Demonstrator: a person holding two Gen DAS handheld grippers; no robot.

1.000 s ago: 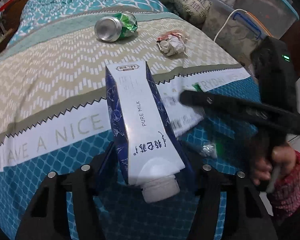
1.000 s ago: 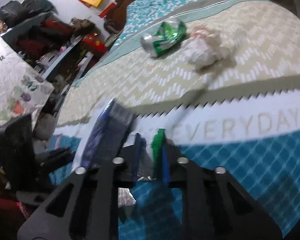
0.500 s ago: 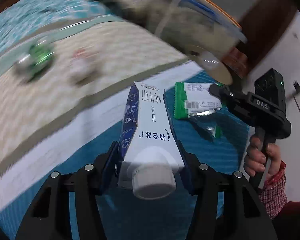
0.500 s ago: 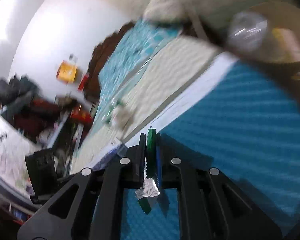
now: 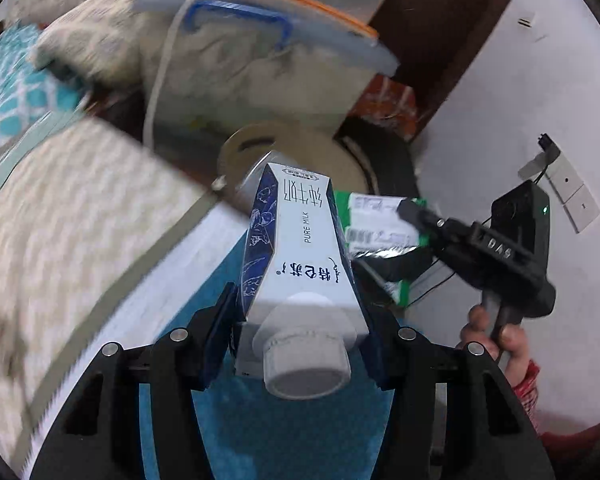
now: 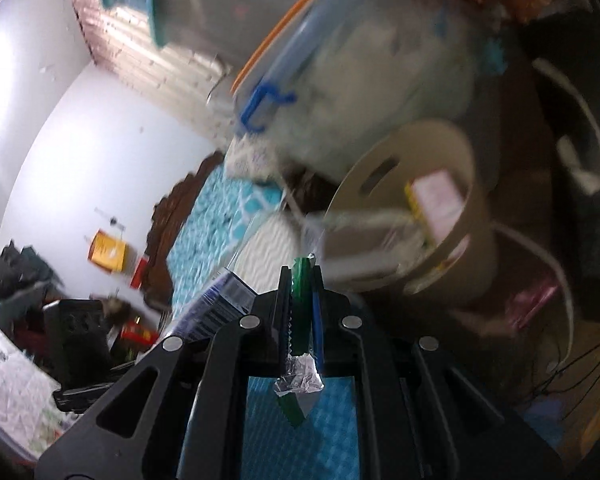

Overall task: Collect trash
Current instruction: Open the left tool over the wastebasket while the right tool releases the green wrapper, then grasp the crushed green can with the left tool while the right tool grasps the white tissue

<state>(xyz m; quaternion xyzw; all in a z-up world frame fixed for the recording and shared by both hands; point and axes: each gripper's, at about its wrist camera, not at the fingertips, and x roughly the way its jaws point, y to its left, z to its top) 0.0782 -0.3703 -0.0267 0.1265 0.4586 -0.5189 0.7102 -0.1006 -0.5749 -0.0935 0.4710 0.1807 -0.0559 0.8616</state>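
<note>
Bed: the bed [image 5: 72, 216] with its patterned cover fills the left of the left wrist view, blurred; no trash shows on the part in sight.
Storage box: a clear lidded box [image 5: 260, 60] with a blue handle stands far, past the bed's edge, behind the bin.
Bin: a beige round bin [image 6: 412, 216] sits on the floor just beside the bed, already holding a pink-and-yellow packet and other scraps; it looks like the drop point for both loads.
Left gripper: the left gripper [image 5: 296, 320] has its jaws set mid-wide, pads pressed on the blue side panels of the milk carton [image 5: 296, 248].
Carton pose: cap end nearest the camera, base pointing far toward the bin, so letting go would probably send it base first over the rim.
Right gripper: the right gripper [image 6: 300, 308] has its jaws nearly closed, pinching the green wrapper [image 6: 300, 304] edge-on, foil end hanging near.
Wrapper place: in the left wrist view the wrapper lies just right of the carton, near the bin's rim.
Hand: a hand [image 5: 496, 336] grips the right handle at the right edge.
</note>
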